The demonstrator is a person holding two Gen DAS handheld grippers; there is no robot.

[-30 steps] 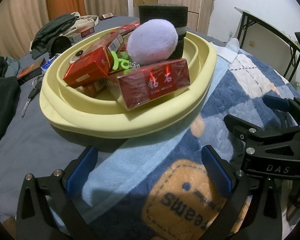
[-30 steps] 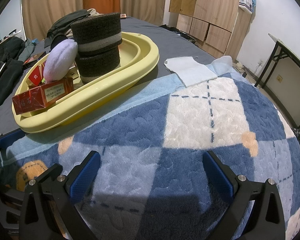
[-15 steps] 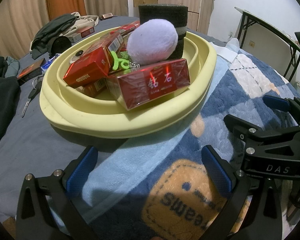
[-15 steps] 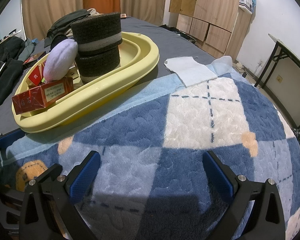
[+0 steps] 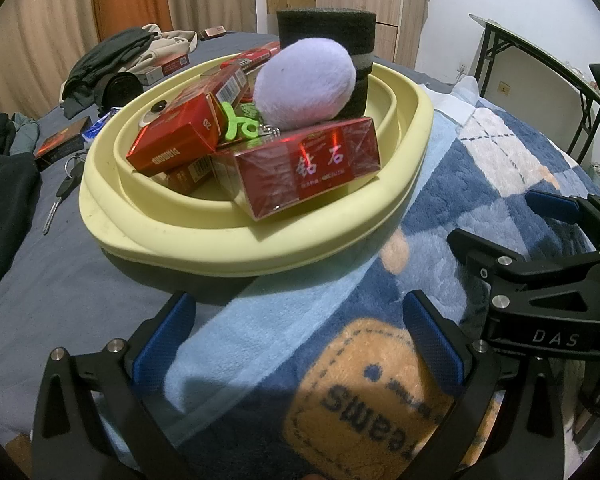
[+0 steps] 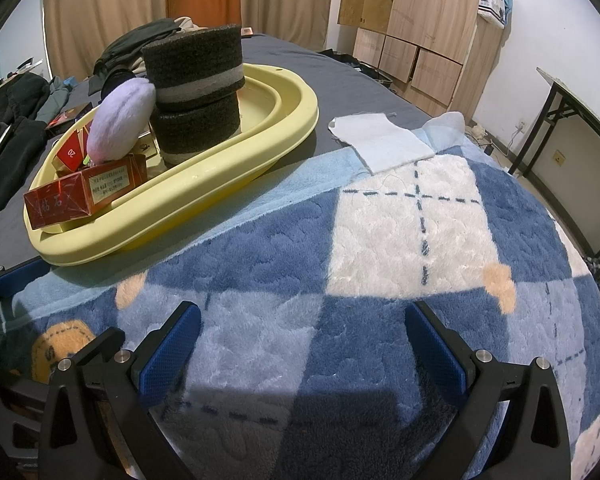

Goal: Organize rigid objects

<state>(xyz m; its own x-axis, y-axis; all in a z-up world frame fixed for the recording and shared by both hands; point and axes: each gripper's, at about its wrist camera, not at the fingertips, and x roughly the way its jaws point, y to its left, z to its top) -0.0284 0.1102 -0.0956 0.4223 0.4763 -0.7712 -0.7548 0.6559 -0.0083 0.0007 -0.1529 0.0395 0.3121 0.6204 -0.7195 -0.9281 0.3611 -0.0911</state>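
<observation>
Two readable characters, 钻石, on red carton (image 5: 308,170)

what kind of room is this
Most likely a bedroom: a plush checked blanket spread over a bed, wooden wardrobe cabinets by the wall, drawn curtains, and clothes piled behind the yellow basin.

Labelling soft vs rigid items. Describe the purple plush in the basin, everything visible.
The plush is a pale purple, egg-shaped, fuzzy pom with no visible features. It lies tilted in the yellow basin, atop a red box and leaning against the dark foam stack. A green clip sits at its base. No gripper touches it.
</observation>
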